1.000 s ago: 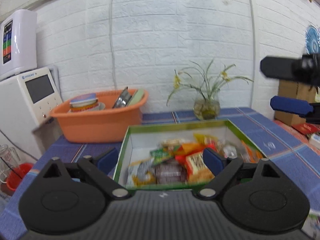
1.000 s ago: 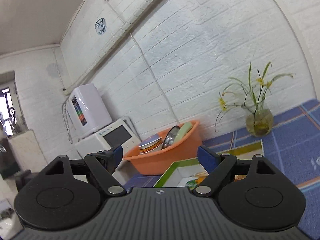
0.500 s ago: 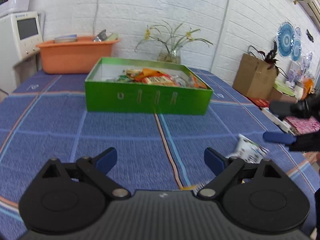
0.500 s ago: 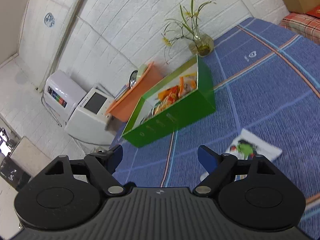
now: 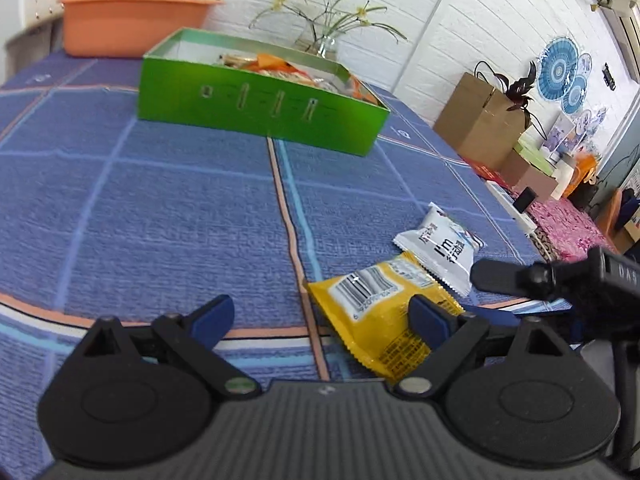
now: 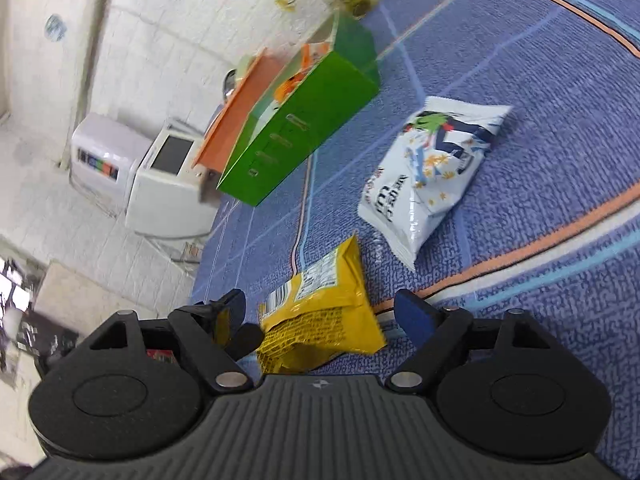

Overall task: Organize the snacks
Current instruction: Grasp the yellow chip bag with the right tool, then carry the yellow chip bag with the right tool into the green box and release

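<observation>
A green box (image 5: 260, 92) with several snack packs inside stands on the blue cloth table (image 5: 160, 208); it also shows in the right wrist view (image 6: 296, 128). A yellow snack pack (image 5: 380, 312) and a white snack pack (image 5: 440, 248) lie near the table's front edge. My left gripper (image 5: 320, 320) is open, low over the cloth, its right finger over the yellow pack. My right gripper (image 6: 320, 312) is open, with the yellow pack (image 6: 320, 316) lying between its fingers. The white pack (image 6: 428, 168) lies beyond it.
An orange basin (image 5: 132, 20) with dishes and a glass vase of flowers (image 5: 324, 40) stand behind the box. White appliances (image 6: 140, 168) sit at the table's far left. A cardboard box (image 5: 480, 120) and clutter stand off the right side.
Both grippers have dropped from above the box down and back to the table's front edge. The yellow pack has come into view between the right gripper's fingers.
</observation>
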Demonstrator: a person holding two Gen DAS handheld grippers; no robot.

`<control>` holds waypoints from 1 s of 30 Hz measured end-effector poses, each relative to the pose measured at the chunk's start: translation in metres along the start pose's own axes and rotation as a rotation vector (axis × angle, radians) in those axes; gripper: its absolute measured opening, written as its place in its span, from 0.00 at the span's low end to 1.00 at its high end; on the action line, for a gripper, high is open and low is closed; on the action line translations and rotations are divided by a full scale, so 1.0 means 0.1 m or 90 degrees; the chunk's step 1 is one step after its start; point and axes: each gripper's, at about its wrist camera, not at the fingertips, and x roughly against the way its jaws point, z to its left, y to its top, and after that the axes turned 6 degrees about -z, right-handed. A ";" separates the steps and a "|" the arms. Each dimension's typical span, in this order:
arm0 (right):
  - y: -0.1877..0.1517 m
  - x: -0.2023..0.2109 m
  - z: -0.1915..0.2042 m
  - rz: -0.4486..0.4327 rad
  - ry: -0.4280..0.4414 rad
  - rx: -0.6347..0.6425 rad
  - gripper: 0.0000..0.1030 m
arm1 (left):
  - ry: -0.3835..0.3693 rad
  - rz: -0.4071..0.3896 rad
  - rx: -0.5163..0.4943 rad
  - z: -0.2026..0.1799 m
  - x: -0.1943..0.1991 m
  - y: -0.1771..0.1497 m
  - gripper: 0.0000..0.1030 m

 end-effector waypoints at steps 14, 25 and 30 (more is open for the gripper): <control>0.16 -0.33 -0.05 0.080 0.000 0.013 0.56 | -0.073 -0.002 0.032 -0.05 -0.03 -0.07 0.55; 0.09 -0.21 0.57 0.022 -0.002 0.225 0.49 | -0.057 -0.064 0.012 -0.06 0.17 0.16 0.39; 0.23 -0.26 0.96 -0.034 0.015 0.342 0.49 | -0.022 -0.129 -0.052 -0.14 0.35 0.49 0.39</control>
